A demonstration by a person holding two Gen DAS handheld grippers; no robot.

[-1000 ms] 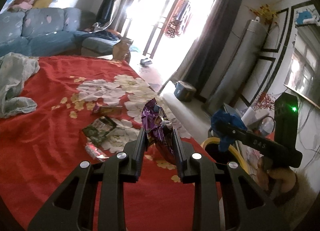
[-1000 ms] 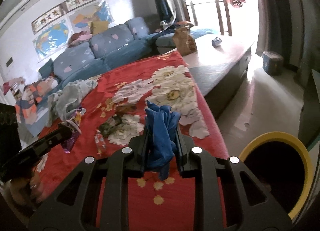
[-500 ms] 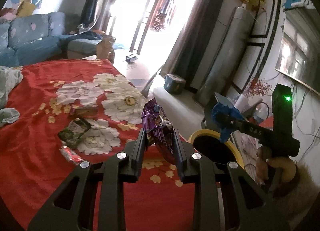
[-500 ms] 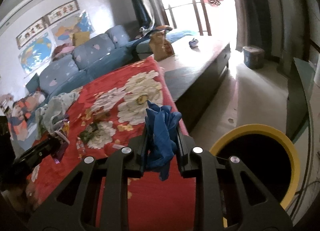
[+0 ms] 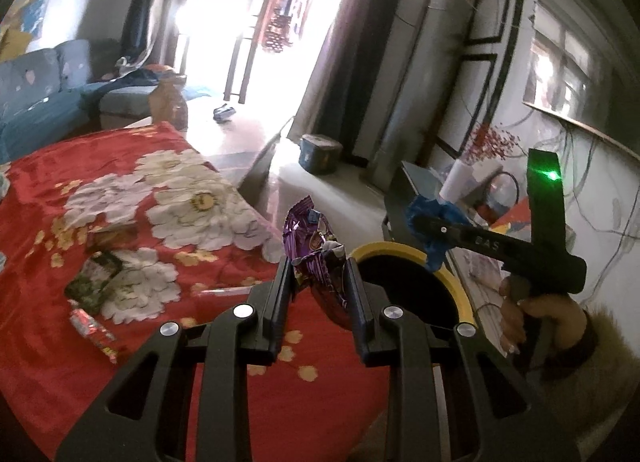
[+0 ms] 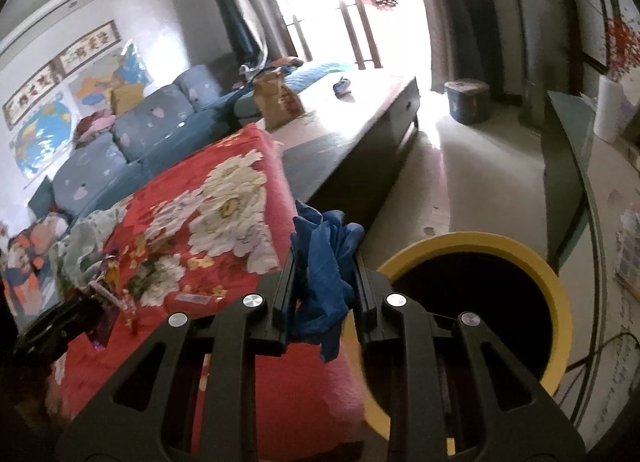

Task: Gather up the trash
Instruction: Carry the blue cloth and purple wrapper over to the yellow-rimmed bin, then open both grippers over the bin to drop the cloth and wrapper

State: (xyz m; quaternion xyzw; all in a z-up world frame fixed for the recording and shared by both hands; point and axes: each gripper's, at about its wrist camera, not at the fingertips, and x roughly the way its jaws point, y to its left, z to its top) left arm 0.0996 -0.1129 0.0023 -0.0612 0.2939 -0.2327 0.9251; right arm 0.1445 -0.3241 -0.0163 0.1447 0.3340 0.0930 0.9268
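My left gripper [image 5: 318, 262] is shut on a crumpled purple snack wrapper [image 5: 316, 250], held at the right edge of the red floral blanket [image 5: 140, 221], beside the yellow-rimmed bin [image 5: 404, 252]. My right gripper [image 6: 326, 262] is shut on a crumpled blue glove [image 6: 326, 262], just left of the bin's rim [image 6: 472, 242]. In the left wrist view the right gripper [image 5: 424, 221] hangs over the bin's far rim with the blue glove [image 5: 434, 250]. A green wrapper [image 5: 94, 282], a red-silver wrapper [image 5: 90, 326] and a brown packet [image 5: 114, 234] lie on the blanket.
A dark low table [image 6: 360, 129] with a paper bag [image 6: 276, 101] stands beyond the blanket. A blue sofa [image 6: 132, 141] runs along the wall. A glass-topped stand [image 6: 568, 165] is right of the bin. Pale cloth [image 6: 84, 238] lies on the blanket.
Both grippers have swung right toward the bin, still holding their trash. The bin has grown larger in both views.
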